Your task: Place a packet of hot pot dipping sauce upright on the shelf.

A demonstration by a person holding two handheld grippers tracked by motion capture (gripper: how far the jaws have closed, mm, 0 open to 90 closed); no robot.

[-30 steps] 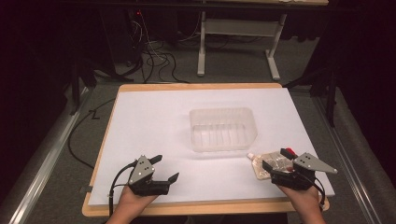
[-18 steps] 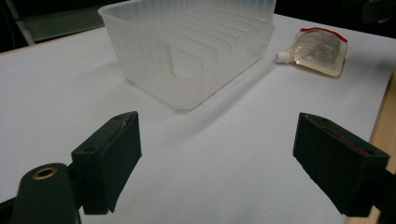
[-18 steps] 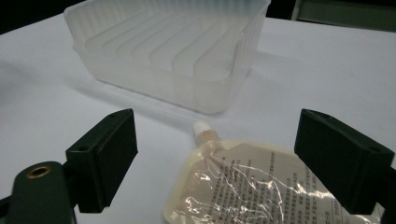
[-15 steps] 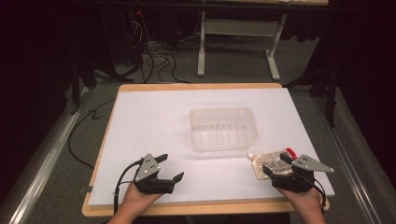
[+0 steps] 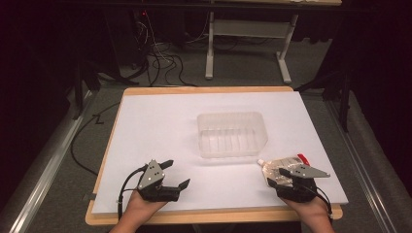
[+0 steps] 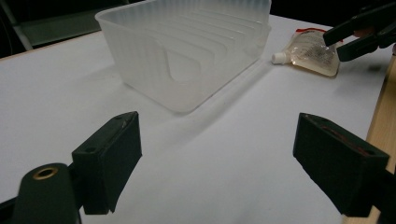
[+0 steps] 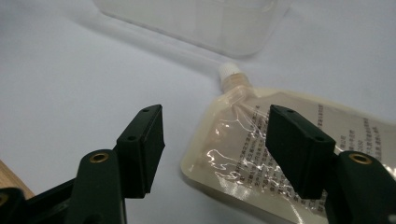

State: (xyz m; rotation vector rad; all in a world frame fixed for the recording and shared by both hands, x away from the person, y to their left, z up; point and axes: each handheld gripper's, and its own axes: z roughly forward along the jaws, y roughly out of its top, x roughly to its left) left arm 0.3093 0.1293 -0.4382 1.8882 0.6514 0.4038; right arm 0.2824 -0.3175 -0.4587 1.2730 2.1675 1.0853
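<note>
white table sheet (image 5: 160, 126), wood edge | dark room, grey carpet | ribbed clear plastic tub (image 5: 231, 134) at 12 | glossy spout pouch (image 7: 289, 144) at 4 | right gripper (image 7: 215, 140) closing, unclamped | left gripper (image 6: 215, 158) released

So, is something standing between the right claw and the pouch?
No. The right claw is open with its jaws just closing, the pouch's corner between them. Nothing visible blocks it.
</note>
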